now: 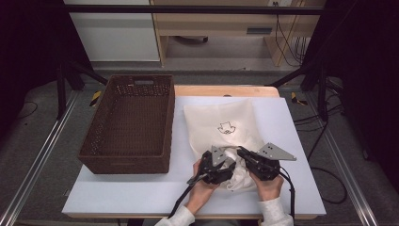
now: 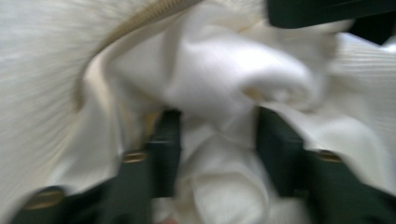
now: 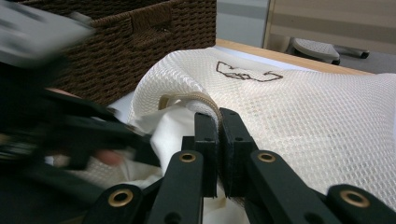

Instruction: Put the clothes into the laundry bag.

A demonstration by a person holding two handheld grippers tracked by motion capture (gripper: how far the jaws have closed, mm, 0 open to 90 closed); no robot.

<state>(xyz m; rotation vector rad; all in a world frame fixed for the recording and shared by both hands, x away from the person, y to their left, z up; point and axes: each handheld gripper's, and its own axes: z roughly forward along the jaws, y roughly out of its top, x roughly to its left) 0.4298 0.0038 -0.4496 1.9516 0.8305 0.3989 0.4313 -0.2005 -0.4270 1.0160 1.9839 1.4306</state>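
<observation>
From the high view, I am looking down on a pale worktop (image 1: 141, 193) carrying a brown woven basket (image 1: 129, 123) at the left and a cream mesh bag (image 1: 221, 123) lying flat beside it, a small dark line drawing (image 1: 226, 127) on its upper face. Both hands are meeting at the bag's near edge, where a white cloth (image 1: 240, 176) is bunching out of the opening. I am holding the left tool (image 1: 221, 165) against the cloth and the right tool (image 1: 245, 155) just beside it on the bag's rim.

In the left gripper view, blurred, I am seeing the left tool (image 2: 217, 140) with its jaws standing apart and a fold of the white cloth (image 2: 224, 84) lying between them; whether they are pinching it, I cannot tell. The bag's tan hem (image 2: 140, 21) is curving across the top left.

In the right gripper view, I am clenching the right tool (image 3: 218, 140) on the bag's tan hem (image 3: 198, 99), jaws nearly touching, lifting the rim of the mesh bag (image 3: 303, 116). The white cloth (image 3: 163, 130) is showing under the raised edge, the basket (image 3: 140, 37) is standing behind, and the left tool (image 3: 70, 135) is a dark blur at the left.
</observation>
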